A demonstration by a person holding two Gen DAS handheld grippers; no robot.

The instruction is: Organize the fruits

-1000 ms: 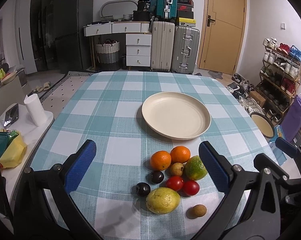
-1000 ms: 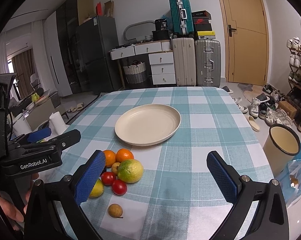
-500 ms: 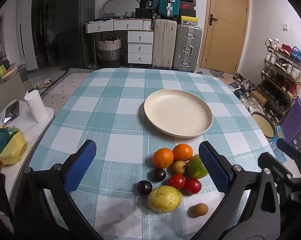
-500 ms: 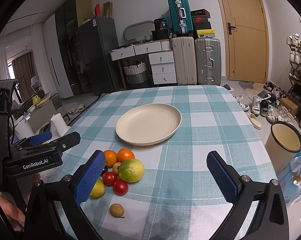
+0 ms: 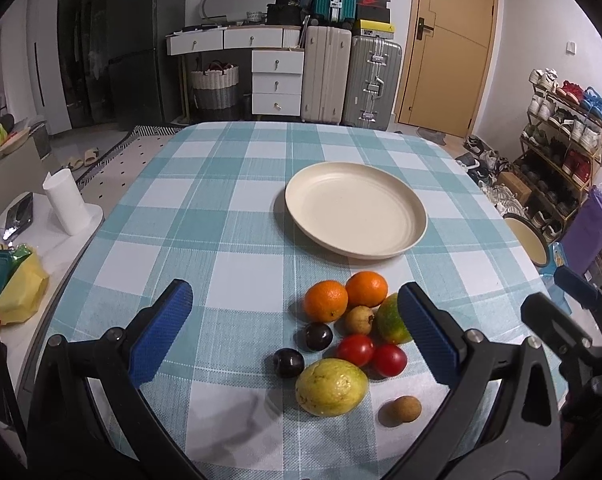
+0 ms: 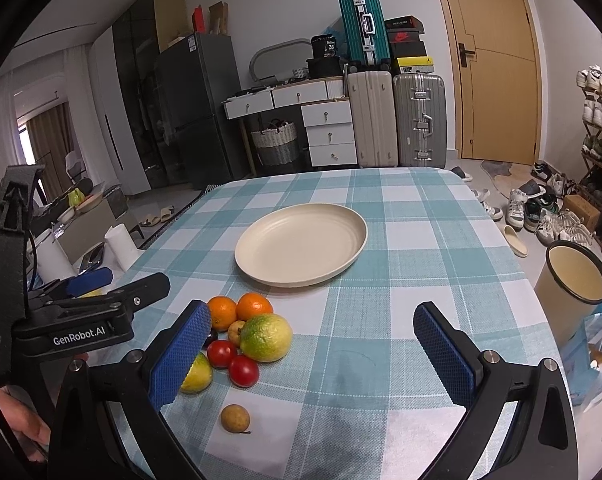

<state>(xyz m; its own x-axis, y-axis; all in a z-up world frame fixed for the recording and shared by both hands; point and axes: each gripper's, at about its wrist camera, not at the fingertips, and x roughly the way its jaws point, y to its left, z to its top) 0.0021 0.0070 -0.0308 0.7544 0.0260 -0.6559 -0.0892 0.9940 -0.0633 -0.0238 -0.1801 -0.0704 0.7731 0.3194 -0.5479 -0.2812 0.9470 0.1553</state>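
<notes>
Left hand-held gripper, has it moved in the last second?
Yes. The left hand-held gripper has tilted upward: the door and plate sit lower in its view.

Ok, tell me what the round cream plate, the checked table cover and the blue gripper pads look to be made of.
Round cream plate: probably matte plastic or melamine; dull, even sheen, thin ridged rim.
Teal-and-white checked table cover: woven fabric or textured vinyl; fine weave grain shows, cannot tell which.
Blue gripper pads: likely rubber; knurled, non-glossy surface.
</notes>
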